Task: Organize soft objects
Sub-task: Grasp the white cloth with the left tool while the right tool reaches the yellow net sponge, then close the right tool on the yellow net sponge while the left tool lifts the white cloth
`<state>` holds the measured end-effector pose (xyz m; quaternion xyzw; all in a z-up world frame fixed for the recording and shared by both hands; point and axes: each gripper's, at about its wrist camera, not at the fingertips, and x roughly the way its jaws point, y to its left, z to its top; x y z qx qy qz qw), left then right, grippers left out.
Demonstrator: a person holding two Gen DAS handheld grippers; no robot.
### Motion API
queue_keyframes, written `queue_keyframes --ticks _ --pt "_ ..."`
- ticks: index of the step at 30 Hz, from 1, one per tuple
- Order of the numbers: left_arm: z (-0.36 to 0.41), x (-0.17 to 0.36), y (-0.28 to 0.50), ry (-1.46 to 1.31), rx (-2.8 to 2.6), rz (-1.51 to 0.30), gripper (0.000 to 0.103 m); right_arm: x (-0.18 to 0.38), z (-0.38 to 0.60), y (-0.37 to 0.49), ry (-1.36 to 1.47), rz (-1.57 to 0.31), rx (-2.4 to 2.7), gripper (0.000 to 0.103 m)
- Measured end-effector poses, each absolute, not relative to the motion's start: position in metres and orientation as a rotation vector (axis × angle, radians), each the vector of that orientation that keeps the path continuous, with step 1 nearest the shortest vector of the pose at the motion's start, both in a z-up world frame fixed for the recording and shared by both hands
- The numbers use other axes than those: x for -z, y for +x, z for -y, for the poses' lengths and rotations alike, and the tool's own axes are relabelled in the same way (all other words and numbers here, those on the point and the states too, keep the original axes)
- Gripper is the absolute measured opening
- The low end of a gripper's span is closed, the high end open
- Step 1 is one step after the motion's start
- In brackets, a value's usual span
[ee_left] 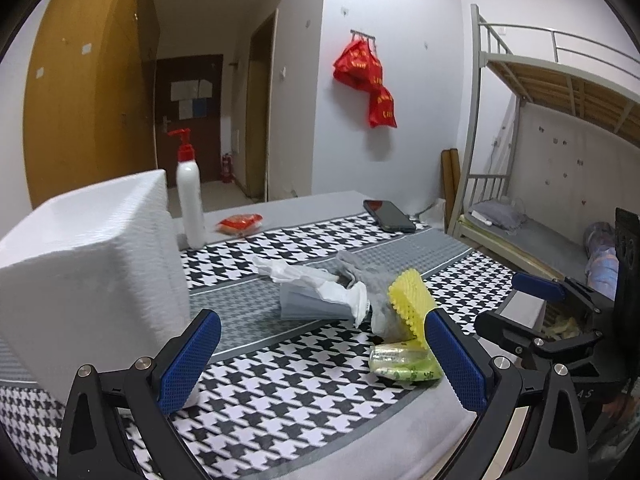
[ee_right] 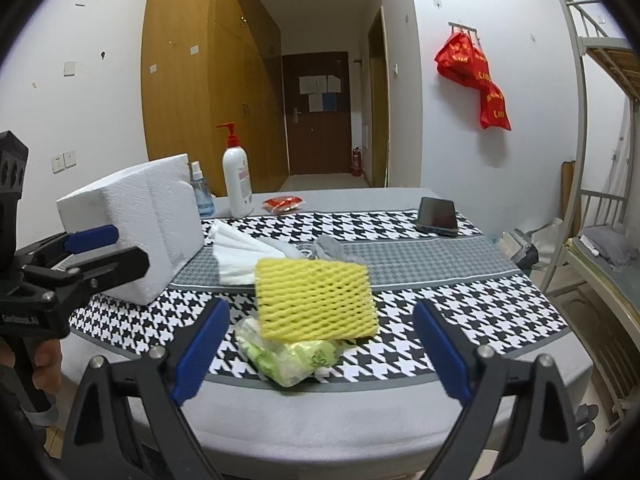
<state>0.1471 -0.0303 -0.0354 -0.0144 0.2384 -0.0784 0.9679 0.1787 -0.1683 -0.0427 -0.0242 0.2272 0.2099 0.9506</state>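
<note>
The right gripper (ee_right: 321, 350) fills the bottom of its view, jaws spread wide and empty, nothing touching the blue pads (ee_right: 200, 350). Just ahead of it, between the line of its fingers, the yellow foam net (ee_right: 316, 300) leans on a green packet (ee_right: 288, 358) near the table's front edge. Beyond the net lie white tissues (ee_right: 240, 258) and a grey cloth (ee_right: 332, 250), heaped together. The left gripper (ee_left: 320, 360) is also wide open and holds nothing; the white foam box (ee_left: 92, 264) stands just to its left, the pile ahead and to its right.

The net looks light and springy, propped rather than flat. A closing jaw could probably push it aside or catch the packet beneath it, dragging both. The packet sits close to the edge of the table (ee_right: 360, 412), so a nudge towards the person might tip it off. The left gripper risks knocking the box.
</note>
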Motion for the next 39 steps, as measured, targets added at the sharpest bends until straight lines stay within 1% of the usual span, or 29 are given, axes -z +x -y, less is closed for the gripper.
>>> queue_keyframes --ticks 16,18,19,20,21,25,27,28,30,31,33,36,39 --pt "0.029 0.056 0.204 -0.082 0.155 -0.589 0.101 0.059 0.168 0.211 -0.063 -0.509 -0.434 0.095" --pt "0.029 0.06 0.211 -0.091 0.163 -0.612 0.095 0.06 0.169 0.213 -0.062 -0.513 -0.434 0.095" --pt "0.028 0.062 0.214 -0.1 0.17 -0.623 0.094 0.06 0.169 0.214 -0.063 -0.514 -0.435 0.095" --pt "0.026 0.066 0.22 -0.129 0.181 -0.649 0.091 0.06 0.17 0.215 -0.065 -0.516 -0.436 0.095" --pt "0.023 0.068 0.225 -0.148 0.183 -0.667 0.084 0.061 0.169 0.216 -0.067 -0.516 -0.437 0.095" --pt "0.018 0.071 0.238 -0.171 0.178 -0.689 0.068 0.061 0.168 0.221 -0.072 -0.52 -0.445 0.095" --pt "0.018 0.072 0.242 -0.182 0.197 -0.695 0.056 0.063 0.168 0.223 -0.076 -0.526 -0.446 0.095" --pt "0.017 0.073 0.243 -0.19 0.202 -0.696 0.053 0.063 0.167 0.225 -0.078 -0.53 -0.448 0.095" --pt "0.017 0.075 0.248 -0.194 0.212 -0.699 0.04 0.065 0.166 0.228 -0.082 -0.537 -0.45 0.095" --pt "0.016 0.075 0.249 -0.199 0.22 -0.699 0.036 0.066 0.164 0.23 -0.084 -0.542 -0.454 0.095" --pt "0.016 0.076 0.252 -0.21 0.236 -0.704 0.023 0.067 0.162 0.232 -0.09 -0.549 -0.461 0.095" --pt "0.019 0.073 0.253 -0.191 0.265 -0.68 0.012 0.067 0.156 0.233 -0.098 -0.553 -0.478 0.095" --pt "0.021 0.072 0.254 -0.18 0.299 -0.667 0.011 0.067 0.151 0.234 -0.105 -0.554 -0.503 0.095"
